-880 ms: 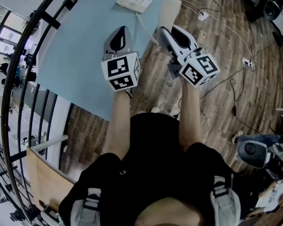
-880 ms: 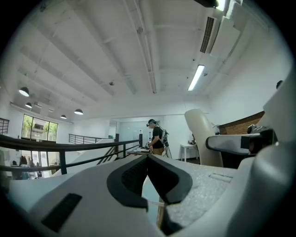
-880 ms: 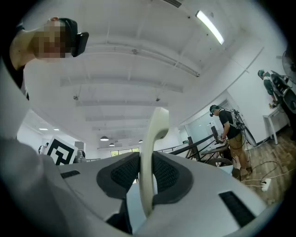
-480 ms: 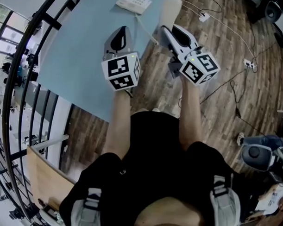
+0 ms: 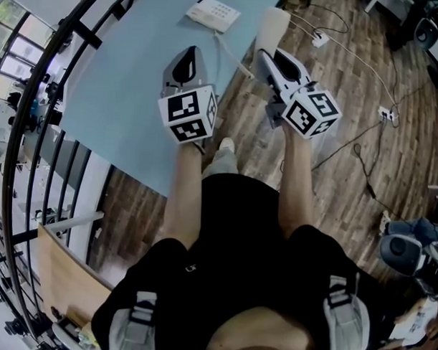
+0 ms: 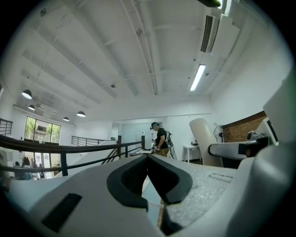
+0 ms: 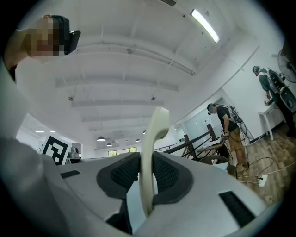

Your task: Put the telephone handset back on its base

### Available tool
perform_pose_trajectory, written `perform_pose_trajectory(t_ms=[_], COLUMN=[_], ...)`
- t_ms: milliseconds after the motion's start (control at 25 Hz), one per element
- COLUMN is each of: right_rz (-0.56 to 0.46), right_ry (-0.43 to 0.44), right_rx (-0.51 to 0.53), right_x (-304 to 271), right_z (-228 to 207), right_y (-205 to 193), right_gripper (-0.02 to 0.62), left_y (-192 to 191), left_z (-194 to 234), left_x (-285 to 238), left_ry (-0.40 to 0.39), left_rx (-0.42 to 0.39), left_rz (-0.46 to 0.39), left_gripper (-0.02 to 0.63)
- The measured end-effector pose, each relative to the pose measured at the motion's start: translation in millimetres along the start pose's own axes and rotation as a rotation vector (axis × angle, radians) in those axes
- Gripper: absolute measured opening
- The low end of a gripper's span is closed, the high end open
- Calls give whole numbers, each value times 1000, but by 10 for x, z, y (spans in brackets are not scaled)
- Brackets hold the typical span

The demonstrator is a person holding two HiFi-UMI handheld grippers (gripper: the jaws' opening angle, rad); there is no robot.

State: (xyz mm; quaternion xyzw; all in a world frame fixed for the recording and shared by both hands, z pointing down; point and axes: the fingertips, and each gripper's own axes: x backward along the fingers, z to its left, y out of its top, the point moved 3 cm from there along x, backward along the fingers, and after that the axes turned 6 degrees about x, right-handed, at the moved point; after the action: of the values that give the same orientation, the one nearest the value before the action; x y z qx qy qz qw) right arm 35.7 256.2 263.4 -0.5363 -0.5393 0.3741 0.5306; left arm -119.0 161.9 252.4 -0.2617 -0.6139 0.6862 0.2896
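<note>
Person has stepped in, base [image 5: 212, 13] at the table's [image 5: 129, 81] far right corner now closer; right gripper [image 5: 272, 59] pinches handset [image 5: 271, 23] just off the right edge, left gripper [image 5: 186, 60] pressed together, empty, so placement is still pending.

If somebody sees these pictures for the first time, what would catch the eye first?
First, the cream handset clamped between the pads of the right gripper, near the right edge of the table. Next, the white telephone base lies at the far end of the light blue table. The left gripper hovers over the table, shut and empty.
</note>
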Motion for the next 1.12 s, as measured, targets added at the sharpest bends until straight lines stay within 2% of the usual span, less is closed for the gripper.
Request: perform_pose_trajectory(t_ms=[400,600,920,1120], right_rz=[22,35,156,268], right_ry=[12,18,106,182], right_rx=[2,-27,-92,-103], right_x=[-529,-997,-2107,-2755], right_z=[-500,-1051,-1708,-1886], right_y=[-157,-354,-868,-1226], right_gripper=[81,81,81,81], left_y=[-117,-409,-998,-1280], left_z=[203,282,832,1277], left_x=[-767,-1531,-2647,-3119], left_ry=[0,-7,84,163], left_rx=[12,27,139,163], left_rz=[10,89,218,281], left_gripper=[-2,-2,-2,-2])
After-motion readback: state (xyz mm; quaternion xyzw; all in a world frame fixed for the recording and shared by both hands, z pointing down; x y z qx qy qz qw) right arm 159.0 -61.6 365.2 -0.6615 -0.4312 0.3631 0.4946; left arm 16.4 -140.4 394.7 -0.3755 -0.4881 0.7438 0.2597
